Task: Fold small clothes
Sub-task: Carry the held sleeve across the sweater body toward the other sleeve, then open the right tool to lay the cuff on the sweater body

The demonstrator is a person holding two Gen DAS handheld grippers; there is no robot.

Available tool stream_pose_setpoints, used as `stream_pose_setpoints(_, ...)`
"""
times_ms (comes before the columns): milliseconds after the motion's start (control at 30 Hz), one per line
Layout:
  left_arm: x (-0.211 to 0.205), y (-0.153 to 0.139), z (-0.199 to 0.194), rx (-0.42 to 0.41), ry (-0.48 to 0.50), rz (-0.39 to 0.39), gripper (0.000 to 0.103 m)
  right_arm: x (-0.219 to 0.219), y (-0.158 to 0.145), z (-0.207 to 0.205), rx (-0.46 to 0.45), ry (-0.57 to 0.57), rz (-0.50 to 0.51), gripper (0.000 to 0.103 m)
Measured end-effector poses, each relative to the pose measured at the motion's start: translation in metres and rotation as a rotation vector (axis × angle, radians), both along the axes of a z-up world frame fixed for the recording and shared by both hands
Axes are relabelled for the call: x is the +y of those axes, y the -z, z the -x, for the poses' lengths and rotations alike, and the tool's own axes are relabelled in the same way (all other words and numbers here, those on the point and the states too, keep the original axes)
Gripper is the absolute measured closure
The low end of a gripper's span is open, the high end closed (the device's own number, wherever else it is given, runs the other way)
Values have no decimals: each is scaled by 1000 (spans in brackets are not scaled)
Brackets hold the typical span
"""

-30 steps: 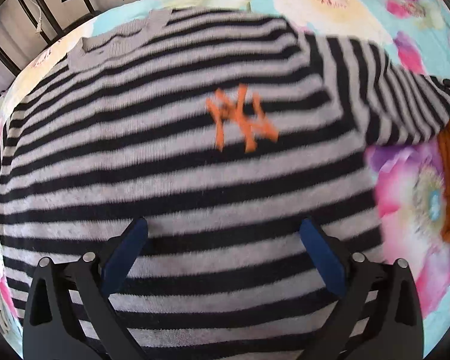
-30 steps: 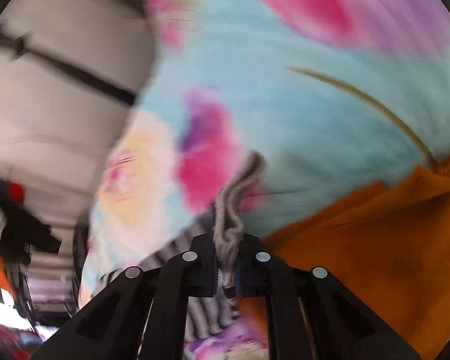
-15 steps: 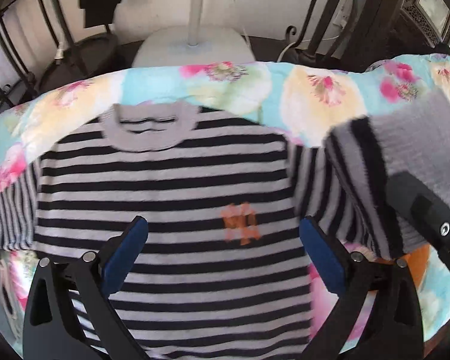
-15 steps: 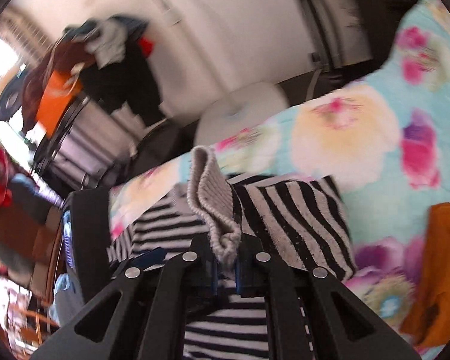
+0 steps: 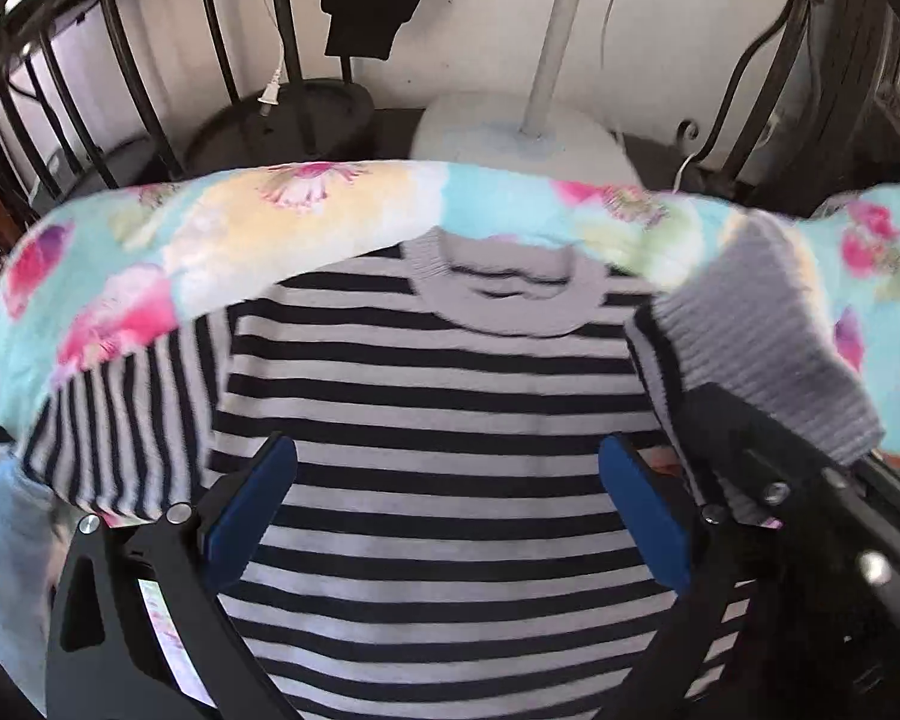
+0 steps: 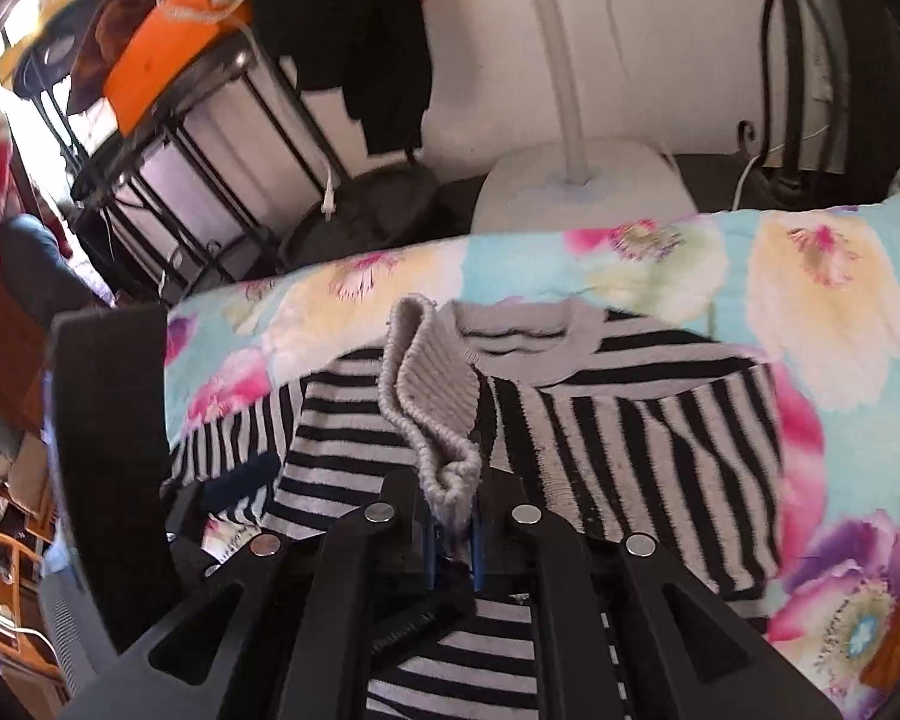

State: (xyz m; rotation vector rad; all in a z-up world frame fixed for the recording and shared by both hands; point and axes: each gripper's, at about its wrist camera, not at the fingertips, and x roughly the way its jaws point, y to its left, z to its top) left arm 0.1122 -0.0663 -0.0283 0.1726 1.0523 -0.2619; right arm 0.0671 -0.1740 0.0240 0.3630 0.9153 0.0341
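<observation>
The sweater [image 5: 438, 480] lies flat on the bed [image 5: 510, 204]. The right gripper [image 6: 453, 531] pinches the cuff [image 6: 432, 408]; the left gripper [image 5: 444, 510], fingers open, hovers empty. Lay the sleeve straight across the chest, unwrinkled.

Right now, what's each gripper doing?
Left gripper: open, holding nothing.
Right gripper: shut on the sweater's grey sleeve cuff.

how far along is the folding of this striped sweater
Early. Done: the striped sweater lies flat, front up, on the floral blanket. In hand: the right claw is shut on the grey cuff, carrying that sleeve over the body. Left: the other sleeve is spread out, the body unfolded, and the left claw is open above it.
</observation>
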Motion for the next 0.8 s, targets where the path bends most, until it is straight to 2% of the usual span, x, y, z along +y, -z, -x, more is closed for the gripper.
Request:
stream_pose_setpoints(100,8,13,-3,-10,-2,-38,5,11,16,-7,0,-19,-1,86)
stream_pose_setpoints(133,13,17,-6,-5,-14,-47,5,12,20,-7,5,-20,-17,72)
stream_pose_setpoints(167,19,23,-11,13,-38,-57,5,11,24,-8,9,-24,-42,64)
stream_pose_setpoints(300,48,37,-28,79,-136,5,5,13,20,-6,-15,-47,-94,62)
stream_pose_setpoints(400,53,38,-29,92,-150,14,5,2,14,-1,-21,-23,-79,59)
stream_pose_setpoints(467,51,46,-28,131,-131,25,5,-15,17,4,-4,12,-49,56)
stream_pose_setpoints(567,42,67,-24,196,-96,-28,5,-45,33,12,63,71,27,56)
stream_pose_setpoints(667,38,91,-24,229,-93,-100,5,-78,52,24,119,123,36,56)
stream_pose_setpoints(800,42,106,-29,275,-122,-28,5,-109,75,36,167,165,13,56)
